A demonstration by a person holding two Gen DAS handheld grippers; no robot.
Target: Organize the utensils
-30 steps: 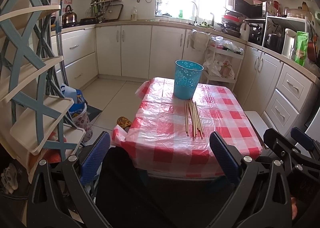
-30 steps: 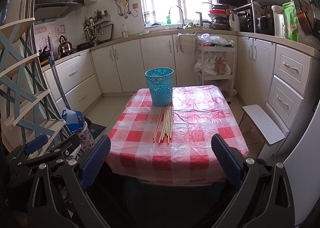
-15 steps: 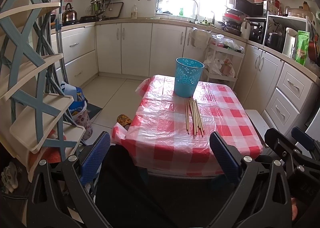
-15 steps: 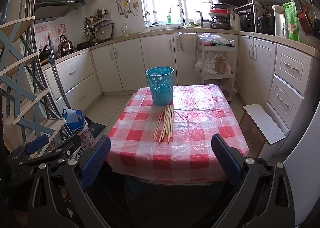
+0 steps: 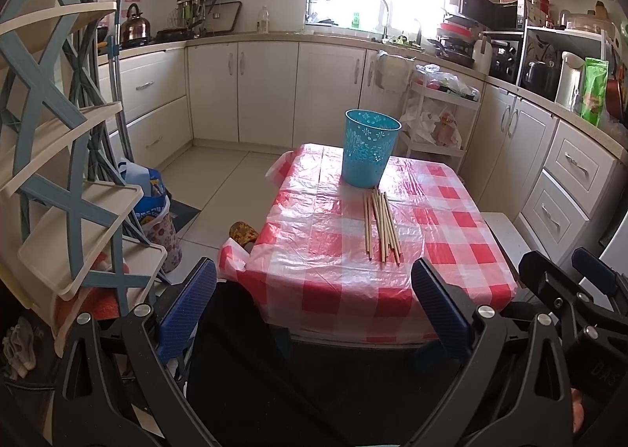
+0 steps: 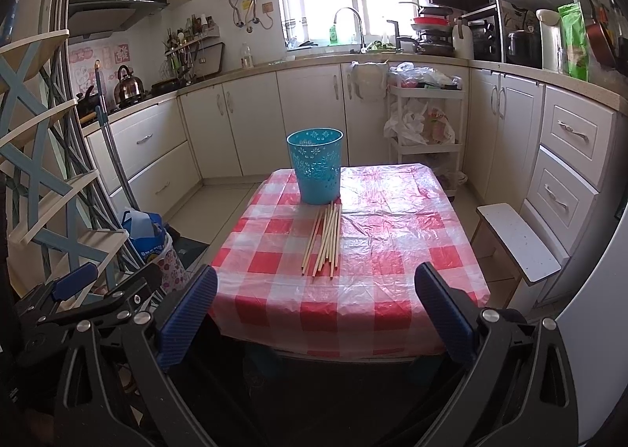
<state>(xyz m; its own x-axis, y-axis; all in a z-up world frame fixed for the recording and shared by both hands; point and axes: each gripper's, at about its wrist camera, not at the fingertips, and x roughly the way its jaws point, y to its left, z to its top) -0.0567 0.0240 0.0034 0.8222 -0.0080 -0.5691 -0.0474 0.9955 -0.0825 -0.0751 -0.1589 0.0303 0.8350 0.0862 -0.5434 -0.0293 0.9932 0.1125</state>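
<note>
A table (image 5: 463, 246) covered with a red-and-white checked plastic cloth stood in a kitchen. A blue perforated bin (image 5: 367, 148) stood upright near its far edge. A bundle of wooden chopsticks (image 5: 380, 225) lay flat just in front of the bin, ends pointing toward it. The left gripper (image 5: 314, 305) was held short of the table's near edge, its blue-padded fingers (image 5: 439, 307) spread wide with nothing between them. Part of the right gripper (image 5: 577, 290) showed at lower right.

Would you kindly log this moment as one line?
left gripper: open | right gripper: open | chopsticks: loose on table | blue basket: upright
</note>
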